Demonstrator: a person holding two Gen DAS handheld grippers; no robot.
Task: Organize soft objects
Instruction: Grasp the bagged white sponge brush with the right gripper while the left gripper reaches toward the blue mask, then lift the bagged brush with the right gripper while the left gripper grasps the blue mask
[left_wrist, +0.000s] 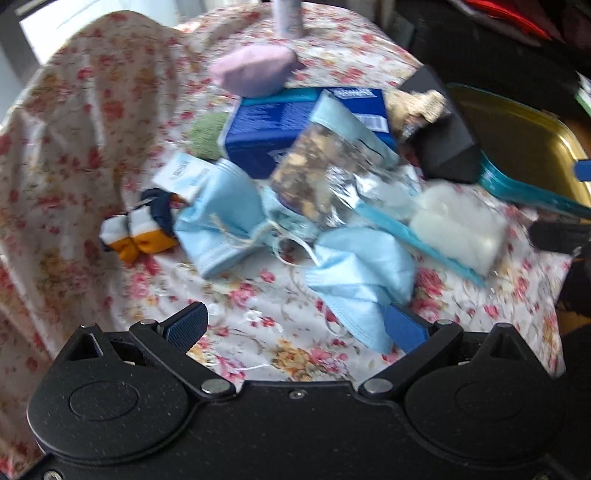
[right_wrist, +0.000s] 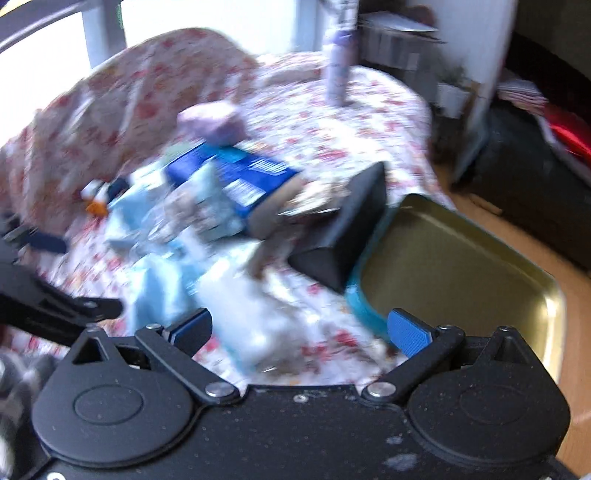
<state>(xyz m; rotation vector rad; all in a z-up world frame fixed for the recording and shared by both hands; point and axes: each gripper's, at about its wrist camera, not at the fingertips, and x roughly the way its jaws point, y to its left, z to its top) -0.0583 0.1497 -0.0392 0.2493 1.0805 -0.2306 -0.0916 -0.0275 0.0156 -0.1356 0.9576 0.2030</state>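
Two grippers hover over a bench (left_wrist: 92, 155) draped in floral cloth. Ahead and to the right of the right gripper (right_wrist: 299, 330), whose fingers are spread wide and hold nothing, sits an open gold tin (right_wrist: 461, 266) with a teal rim. Straight ahead of the left gripper (left_wrist: 295, 326), also spread and empty, lies a blue box (left_wrist: 273, 129) in a heap of soft things. Nearer, a pale blue face mask (left_wrist: 362, 280) touches its right finger. Left of the heap sits a small orange-and-white pouch (left_wrist: 136, 232). Both views are blurred.

Tin (right_wrist: 461, 266) open inside — black box (right_wrist: 347, 229) crowds its rim.
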